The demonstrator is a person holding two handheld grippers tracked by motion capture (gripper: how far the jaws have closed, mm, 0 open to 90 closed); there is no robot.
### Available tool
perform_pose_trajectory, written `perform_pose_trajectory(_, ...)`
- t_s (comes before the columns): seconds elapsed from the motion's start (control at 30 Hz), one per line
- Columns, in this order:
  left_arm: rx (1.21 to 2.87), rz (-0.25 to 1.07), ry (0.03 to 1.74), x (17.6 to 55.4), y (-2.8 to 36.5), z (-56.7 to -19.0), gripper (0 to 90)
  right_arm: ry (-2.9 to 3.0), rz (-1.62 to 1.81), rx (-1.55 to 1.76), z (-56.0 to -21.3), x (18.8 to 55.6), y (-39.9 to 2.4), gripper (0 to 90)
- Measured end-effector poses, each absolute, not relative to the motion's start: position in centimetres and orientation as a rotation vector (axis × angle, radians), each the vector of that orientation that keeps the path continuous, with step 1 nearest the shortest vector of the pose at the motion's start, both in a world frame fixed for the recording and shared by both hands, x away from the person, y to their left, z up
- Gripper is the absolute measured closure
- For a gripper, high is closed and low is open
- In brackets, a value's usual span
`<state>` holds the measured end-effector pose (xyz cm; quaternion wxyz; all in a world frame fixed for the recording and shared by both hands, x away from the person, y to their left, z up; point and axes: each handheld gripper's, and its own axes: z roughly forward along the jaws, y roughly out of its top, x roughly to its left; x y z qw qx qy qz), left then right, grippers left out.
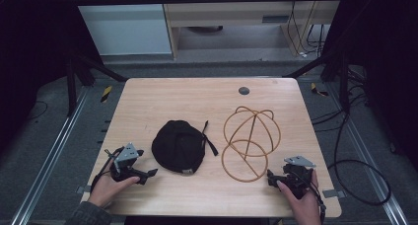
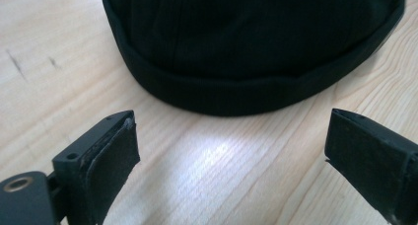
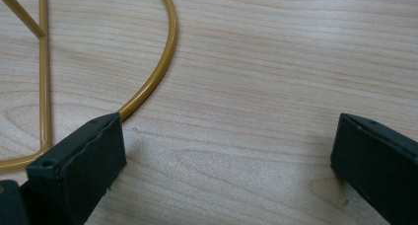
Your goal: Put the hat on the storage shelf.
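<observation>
- Left gripper point(image 1: 148, 174) sits low on the table point(image 1: 162, 94) with its jaws spread wide and nothing between them, aimed at the black cap point(image 1: 178, 146), which lies near the middle of the tabletop, just ahead of the jaws.
- Right gripper point(image 1: 271, 178) is also wide open and empty, right beside the base ring of the gold wire hat stand point(image 1: 250, 138); from its own view the ring runs just past 1 jaw.
- Risk 1: the cap is soft and floppy, so I'd guess a shallow pinch on the brim point(image 2: 246, 94) grabs 1 layer and it sags or slips.
- Risk 2: the stand looks light, so a nudge from that jaw could slide or tip it.
- Risk 3: the cap's strap point(image 1: 209, 138) could snag the wire.
- Room: lots of bare wood behind both things; the near edge is close to both hands.
</observation>
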<state>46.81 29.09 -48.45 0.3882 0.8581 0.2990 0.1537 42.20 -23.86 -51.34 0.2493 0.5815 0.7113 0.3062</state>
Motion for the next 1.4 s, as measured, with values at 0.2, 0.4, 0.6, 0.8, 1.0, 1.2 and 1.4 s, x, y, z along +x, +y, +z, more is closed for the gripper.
perform_pose_trajectory(0.2, 2.258, 0.374, 0.698, 47.0, 26.8, -45.7, 6.5, 1.940, 0.835, 1.581, -51.3, 42.2, -23.9, 0.4)
perform_pose_trajectory(0.4, 2.329, 0.411, 0.670, 47.4, 24.8, -42.5, 6.6, 1.940, 0.835, 1.581, -51.3, 42.2, -23.9, 0.4)
perform_pose_trajectory(0.6, 2.365, 0.360, 0.664, 48.9, 23.4, -40.2, 6.3, 1.940, 0.835, 1.581, -51.3, 42.2, -23.9, 0.4)
perform_pose_trajectory(0.8, 2.436, 0.403, 0.622, 50.1, 22.4, -39.7, 6.6, 1.940, 0.835, 1.581, -51.3, 42.2, -23.9, 0.4)
perform_pose_trajectory(1.0, 2.471, 0.407, 0.601, 50.8, 21.1, -39.2, 6.8, 1.941, 0.833, 1.579, -51.3, 42.2, -23.9, 0.4)
perform_pose_trajectory(1.2, 2.509, 0.423, 0.594, 51.5, 20.3, -38.8, 6.7, 1.941, 0.834, 1.579, -51.3, 42.2, -23.9, 0.4)
perform_pose_trajectory(1.4, 2.516, 0.402, 0.621, 52.5, 20.1, -38.5, 9.2, 1.942, 0.833, 1.578, -51.3, 42.2, -23.9, 0.4)
